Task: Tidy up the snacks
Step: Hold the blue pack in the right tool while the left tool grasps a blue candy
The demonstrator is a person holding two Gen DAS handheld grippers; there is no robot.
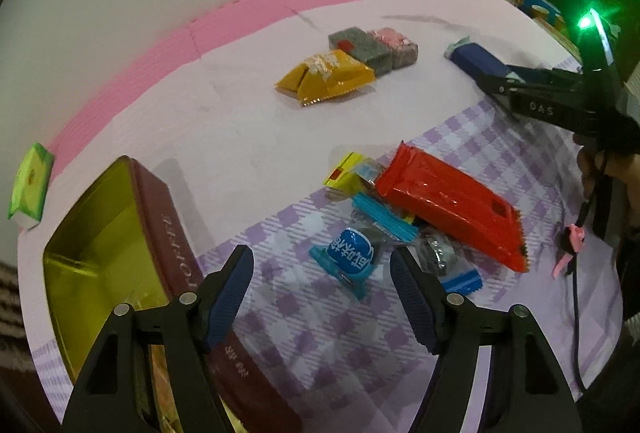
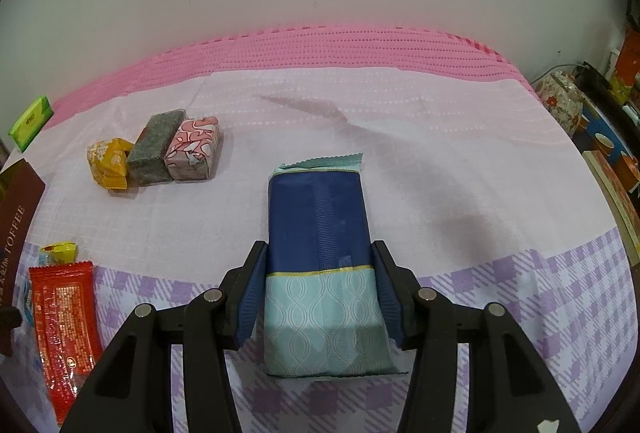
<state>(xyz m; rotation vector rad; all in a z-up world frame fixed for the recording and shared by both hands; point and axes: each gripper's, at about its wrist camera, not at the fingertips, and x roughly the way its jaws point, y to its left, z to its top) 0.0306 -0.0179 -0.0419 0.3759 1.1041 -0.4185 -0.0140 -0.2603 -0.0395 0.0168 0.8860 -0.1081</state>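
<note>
My right gripper (image 2: 319,265) is shut on a blue and mint snack pack (image 2: 320,229), held low over the cloth; the left wrist view shows it at the far right (image 1: 478,59). My left gripper (image 1: 322,265) is open and empty above a blue round candy (image 1: 350,251). Beside it lie a red packet (image 1: 452,205), several blue-wrapped candies (image 1: 384,219) and a small yellow candy (image 1: 346,171). A row of a yellow pack (image 1: 326,77), a grey block (image 1: 362,47) and a pink block (image 1: 396,43) sits further back.
An open maroon toffee tin (image 1: 168,233) with a gold inside stands at the left. A green box (image 1: 30,185) lies at the table's left edge. The wall is behind the pink mat (image 2: 320,45). Clutter (image 2: 600,121) fills the far right.
</note>
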